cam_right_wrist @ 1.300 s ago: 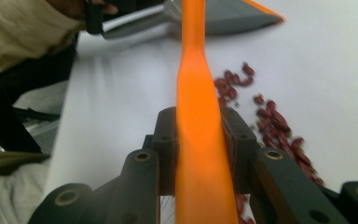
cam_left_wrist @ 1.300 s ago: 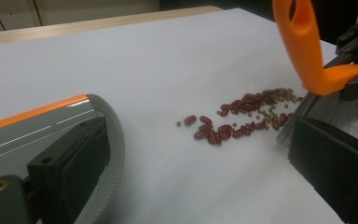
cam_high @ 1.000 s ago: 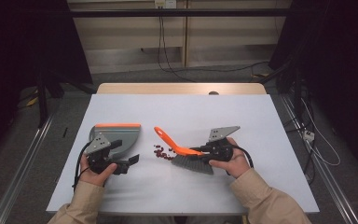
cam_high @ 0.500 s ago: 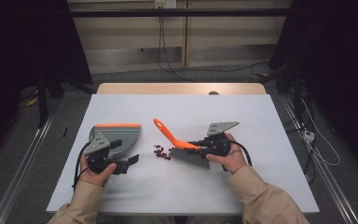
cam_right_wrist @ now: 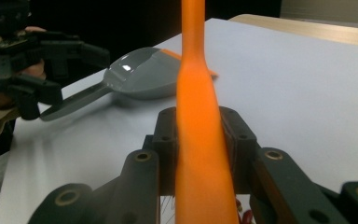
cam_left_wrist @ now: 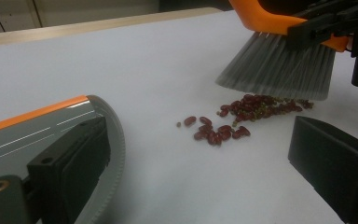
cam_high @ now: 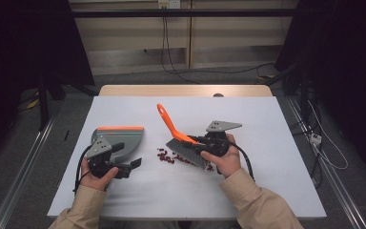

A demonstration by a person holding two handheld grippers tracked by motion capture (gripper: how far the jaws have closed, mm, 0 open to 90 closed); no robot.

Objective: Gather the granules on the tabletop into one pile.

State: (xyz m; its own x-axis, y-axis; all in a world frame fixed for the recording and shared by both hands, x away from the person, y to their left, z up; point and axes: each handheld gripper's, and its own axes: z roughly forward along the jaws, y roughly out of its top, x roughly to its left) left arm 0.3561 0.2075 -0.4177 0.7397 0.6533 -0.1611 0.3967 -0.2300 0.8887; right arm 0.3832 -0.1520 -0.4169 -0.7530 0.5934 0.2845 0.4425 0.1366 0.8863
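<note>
While the right tool [cam_high: 198, 141] is clamped on the orange handle of a hand brush with grey bristles [cam_high: 183, 145], that brush hangs just over the white tabletop [cam_high: 267, 124] a little right of its middle. Its long axis runs slantwise in the high view: the orange handle points up and away toward the far edge and slightly to the left, ending in a small hanging loop, while the grey bristle head sits at the near, right end and points down at the tabletop. In the right gripper view the handle [cam_right_wrist: 198, 135] rises straight between the two black pads, which press on it from both sides.

Small dark red beans [cam_high: 164, 156] lie scattered in a loose patch on the tabletop, just below and to the left of the bristles; in the left gripper view the bristle tips [cam_left_wrist: 279, 70] hover just above the far end of the patch [cam_left_wrist: 242, 114].

Left of the beans, toward the left edge of the tabletop, a grey plastic dustpan with an orange lip [cam_high: 121, 138] lies flat, its orange lip toward the far edge and its handle toward the near one. The left tool [cam_high: 119, 162] grips that handle; from the right gripper view the jaws close on the grey handle [cam_right_wrist: 70, 105].
</note>
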